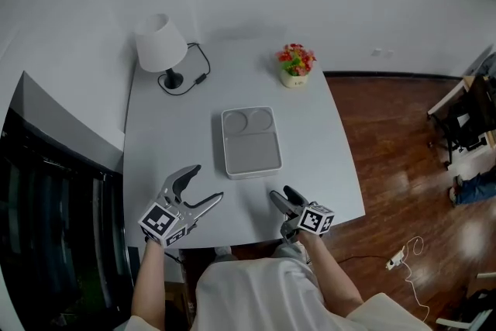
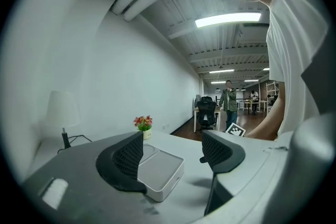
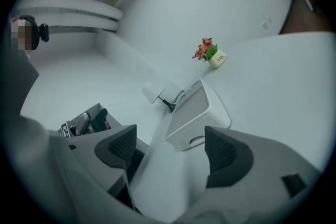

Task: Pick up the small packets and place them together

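Since no packets show, task: not begun, I judge.
Left gripper [image 1: 209, 182]: fingers [image 2: 128, 157] spread, empty, tray [image 1: 252, 172] ahead.
Right gripper [image 1: 282, 194]: fingers [image 3: 223, 152] wide, empty, ready above counter [image 1: 325, 136].

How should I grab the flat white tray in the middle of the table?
Best guess: grip the near short rim of the shallow white rectangular plastic tray, coming from the person's side. It lies flat on the pale grey table, so only its thin raised wall fits between jaws; the whole tray looks too wide.
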Motion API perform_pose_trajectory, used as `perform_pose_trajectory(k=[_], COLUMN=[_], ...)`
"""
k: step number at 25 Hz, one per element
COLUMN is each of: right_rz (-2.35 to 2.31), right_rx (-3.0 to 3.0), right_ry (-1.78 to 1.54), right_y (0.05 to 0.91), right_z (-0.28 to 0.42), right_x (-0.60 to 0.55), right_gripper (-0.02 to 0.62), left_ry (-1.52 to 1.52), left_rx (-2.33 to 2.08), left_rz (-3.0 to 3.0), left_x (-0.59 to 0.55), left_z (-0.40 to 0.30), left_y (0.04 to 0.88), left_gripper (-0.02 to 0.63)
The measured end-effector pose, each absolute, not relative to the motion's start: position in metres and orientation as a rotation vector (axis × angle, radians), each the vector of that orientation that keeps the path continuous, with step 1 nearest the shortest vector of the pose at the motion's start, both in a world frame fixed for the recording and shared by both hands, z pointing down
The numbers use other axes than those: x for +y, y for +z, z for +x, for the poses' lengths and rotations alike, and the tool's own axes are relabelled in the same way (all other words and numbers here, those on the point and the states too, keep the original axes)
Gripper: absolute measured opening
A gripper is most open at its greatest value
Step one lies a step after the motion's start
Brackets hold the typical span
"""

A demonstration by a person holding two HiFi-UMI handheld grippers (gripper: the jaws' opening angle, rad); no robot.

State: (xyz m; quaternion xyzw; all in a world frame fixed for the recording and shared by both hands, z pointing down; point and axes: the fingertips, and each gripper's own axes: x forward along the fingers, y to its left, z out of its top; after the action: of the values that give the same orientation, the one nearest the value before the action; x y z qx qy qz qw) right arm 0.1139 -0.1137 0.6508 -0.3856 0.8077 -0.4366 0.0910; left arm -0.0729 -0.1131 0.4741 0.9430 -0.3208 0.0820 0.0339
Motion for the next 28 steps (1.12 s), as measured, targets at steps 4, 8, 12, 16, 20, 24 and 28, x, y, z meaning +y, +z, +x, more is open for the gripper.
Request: perform_pose_trajectory(k=[4,8,12,16,20,24,28], right_rz=[-1.083,-1.062,-1.013,-0.982,-0.964,-0.988,-0.99], right_rx=[2.21,1.893,1.702,1.535,1.466,1.471,1.55], right_ry=[-1.439,-1.626,-1.669,-1.696,-1.696,-1.686,-1.649], right_y=[0.666,0.691,0.7,0.71,0.714,0.721,0.728], right_z=[0.098,0.091,0.082,0.076,0.068,0.065,0.062], right_x=[-0.123,-0.133,-0.145,-0.153,-0.159,-0.167,-0.178], right_gripper=[0.402,0.402,0.402,0.402,0.402,0.402,0.402], left_ry=[0.245,0.243,0.261,0.257,0.252,0.259,0.262], left_rx=[-1.018,-1.031,-1.036,-1.057,-1.068,-1.069,-1.077], left_rz=[2.875,2.858,2.843,2.824,2.815,2.804,2.788], left_x=[-0.115,-0.115,-0.113,-0.113,-0.113,-0.113,-0.112], left_z=[-0.079,-0.083,-0.088,-0.096,-0.101,-0.104,-0.11], left_y=[0.476,0.479,0.483,0.485,0.488,0.491,0.493], left_gripper=[0.357,0.357,0.357,0.357,0.357,0.357,0.357])
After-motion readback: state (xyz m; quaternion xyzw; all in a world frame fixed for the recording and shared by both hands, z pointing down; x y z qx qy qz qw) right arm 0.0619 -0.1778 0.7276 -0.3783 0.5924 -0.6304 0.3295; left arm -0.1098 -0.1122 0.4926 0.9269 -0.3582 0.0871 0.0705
